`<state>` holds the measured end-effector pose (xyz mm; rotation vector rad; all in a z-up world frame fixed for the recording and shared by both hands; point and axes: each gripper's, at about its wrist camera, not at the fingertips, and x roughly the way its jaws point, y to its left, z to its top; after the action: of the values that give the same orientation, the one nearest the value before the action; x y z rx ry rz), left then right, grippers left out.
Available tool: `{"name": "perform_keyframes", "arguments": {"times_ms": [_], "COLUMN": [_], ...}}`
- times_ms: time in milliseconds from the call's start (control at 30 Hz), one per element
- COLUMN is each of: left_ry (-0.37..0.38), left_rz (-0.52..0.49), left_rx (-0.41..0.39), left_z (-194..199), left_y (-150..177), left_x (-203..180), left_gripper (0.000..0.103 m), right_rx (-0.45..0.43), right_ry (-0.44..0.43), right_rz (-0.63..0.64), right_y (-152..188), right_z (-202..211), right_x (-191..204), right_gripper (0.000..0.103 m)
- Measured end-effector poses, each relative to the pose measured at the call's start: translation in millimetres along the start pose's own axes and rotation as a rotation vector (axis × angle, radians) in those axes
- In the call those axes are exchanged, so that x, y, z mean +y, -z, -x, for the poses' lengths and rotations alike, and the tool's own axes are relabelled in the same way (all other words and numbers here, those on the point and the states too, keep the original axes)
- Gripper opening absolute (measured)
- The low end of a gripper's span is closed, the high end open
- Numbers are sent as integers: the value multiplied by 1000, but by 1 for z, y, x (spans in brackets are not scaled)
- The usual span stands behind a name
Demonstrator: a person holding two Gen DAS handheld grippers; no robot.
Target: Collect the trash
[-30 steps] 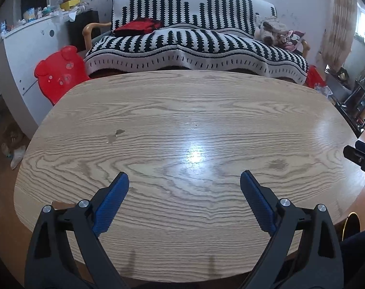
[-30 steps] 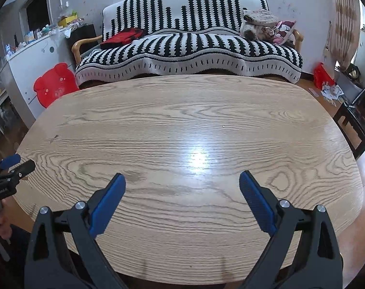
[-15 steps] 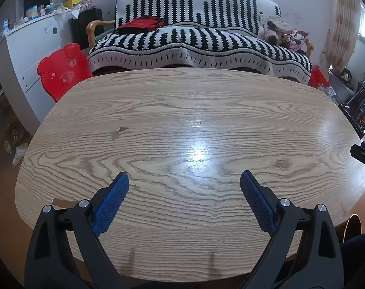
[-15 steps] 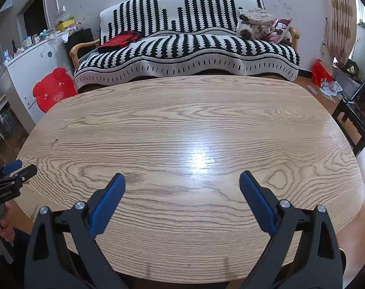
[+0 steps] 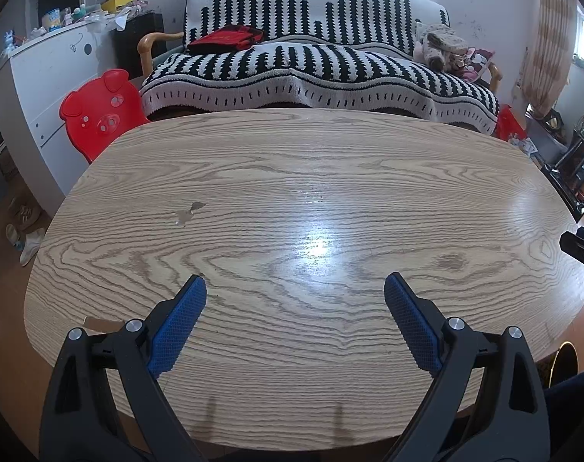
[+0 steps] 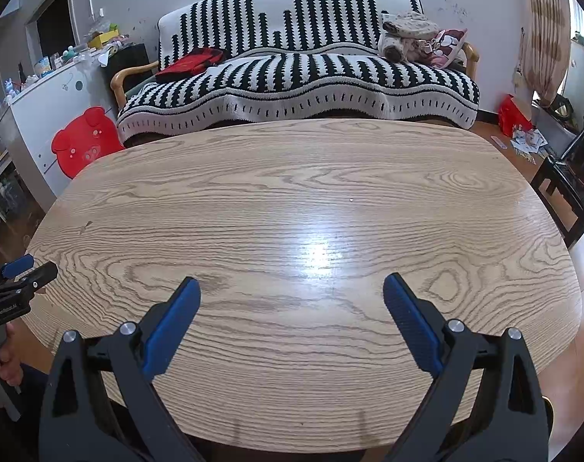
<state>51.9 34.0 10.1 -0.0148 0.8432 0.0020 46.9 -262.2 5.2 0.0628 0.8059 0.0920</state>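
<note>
**Left wrist and right wrist views: both hand-held grippers spread wide over a bare-looking tabletop**

Left wrist view first: we see our left hand-held gripper (image 5: 295, 288) hovering above the near edge of the oval wood-grain tabletop (image 5: 292, 177), its blue-padded fingers (image 5: 178, 325) spread wide apart with nothing between them. A small scrap, or possibly a chip in the surface (image 5: 189, 211), sits on the left-centre of the wood; we cannot tell which it is. A brown cardboard-like piece (image 5: 99, 324) shows at the near left rim, just beside the left finger. The tip of the other tool pokes in at the far right edge.

From the right wrist view, our right hand-held gripper (image 6: 292, 288) is likewise fully open and holds nothing, poised over the near part of the tabletop (image 6: 292, 177). A tiny white speck (image 6: 351, 200) lies near the middle. The left hand-held gripper (image 6: 18, 273) appears at the left edge, with our left hand (image 6: 5, 358) on its handle.

Beyond the table stands a sofa (image 5: 315, 57) under a black-and-white cover, a red pig-shaped chair (image 5: 99, 115) to its left beside a white cabinet (image 5: 41, 77). Scattered paper (image 6: 526, 140) lies on the floor at far right.
</note>
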Motion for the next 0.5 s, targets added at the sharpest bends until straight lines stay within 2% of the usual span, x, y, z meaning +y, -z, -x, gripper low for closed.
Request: {"name": "perform_keyframes", "arguments": {"times_ms": [500], "left_ry": [-1], "left_rz": [-1], "left_rx": [0], "left_z": [0], "left_y": [0], "left_x": [0], "left_gripper": [91], "right_rx": [2], "right_ry": [2], "right_rz": [-5], "right_y": [0], "right_z": [-1], "right_x": [0], "right_gripper": [93]}}
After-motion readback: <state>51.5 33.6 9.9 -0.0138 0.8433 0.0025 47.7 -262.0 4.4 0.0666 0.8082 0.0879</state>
